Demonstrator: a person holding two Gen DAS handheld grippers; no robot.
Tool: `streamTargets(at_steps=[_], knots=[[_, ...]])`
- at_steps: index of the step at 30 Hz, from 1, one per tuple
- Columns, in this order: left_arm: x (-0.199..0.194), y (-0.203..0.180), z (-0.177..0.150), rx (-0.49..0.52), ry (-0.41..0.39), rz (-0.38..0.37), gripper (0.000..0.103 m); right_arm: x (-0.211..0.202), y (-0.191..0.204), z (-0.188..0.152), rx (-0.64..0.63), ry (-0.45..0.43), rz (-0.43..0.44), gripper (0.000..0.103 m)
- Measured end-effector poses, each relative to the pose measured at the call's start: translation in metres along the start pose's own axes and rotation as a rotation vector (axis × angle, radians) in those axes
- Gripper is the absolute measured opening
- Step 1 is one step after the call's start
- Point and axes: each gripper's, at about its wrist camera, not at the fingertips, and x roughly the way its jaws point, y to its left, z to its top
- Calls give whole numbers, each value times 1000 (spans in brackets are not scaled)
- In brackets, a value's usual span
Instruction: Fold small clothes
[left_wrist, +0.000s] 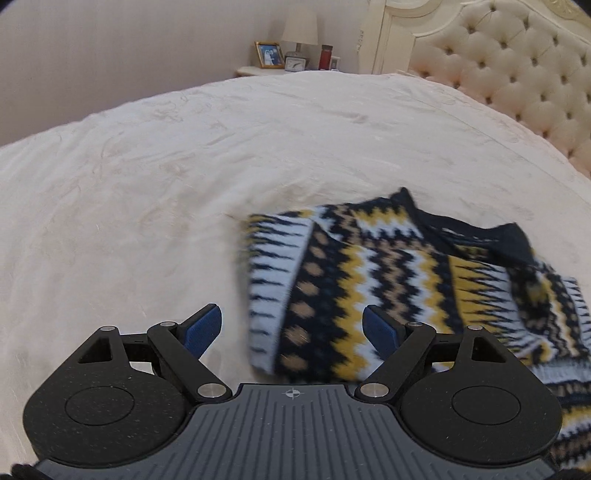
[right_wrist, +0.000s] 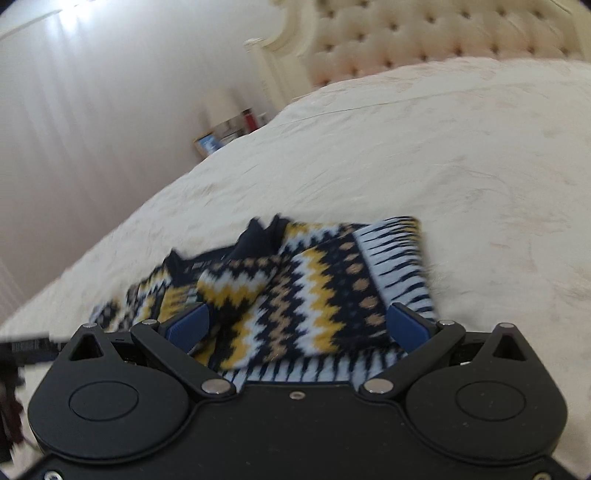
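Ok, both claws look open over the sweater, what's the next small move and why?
Probably bring the right claw down onto the loose flap bunched on top of the patterned sweater and close on it. Both it and the left claw are open and hold nothing, and the sweater lies only partly folded on the bedspread, its dark collar rumpled.

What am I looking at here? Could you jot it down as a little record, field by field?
Place: a bedroom
Surface: cream bedspread
Garment: zigzag knitted sweater, navy, yellow and white, partly folded, lying on the bedspread
Left claw: open, holding nothing, above the sweater's edge
Right claw: open, holding nothing, over the sweater
Behind: tufted headboard, lamp, picture frame
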Motion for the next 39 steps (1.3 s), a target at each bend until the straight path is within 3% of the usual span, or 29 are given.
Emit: streamTargets(at_steps=[3, 6, 15, 21, 22, 23, 29, 39], knots=[[10, 7, 1, -14, 1, -13, 83, 2, 19, -7, -128, -17, -24, 102], [29, 10, -4, -13, 52, -15, 83, 4, 39, -10, -245, -49, -77, 102], [41, 18, -8, -55, 103, -56, 87, 49, 89, 17, -377, -21, -122, 101], [40, 18, -6, -57, 109, -66, 87, 89, 93, 22, -442, 112, -208, 76], [40, 18, -6, -58, 109, -66, 87, 88, 87, 21, -436, 111, -234, 66], [40, 18, -6, -57, 110, -66, 87, 87, 80, 21, -423, 107, -263, 63], [40, 17, -7, -60, 110, -64, 87, 61, 15, 19, -195, 136, -330, 63], [40, 17, -7, -56, 112, -62, 87, 36, -23, 8, -29, 69, -143, 64]])
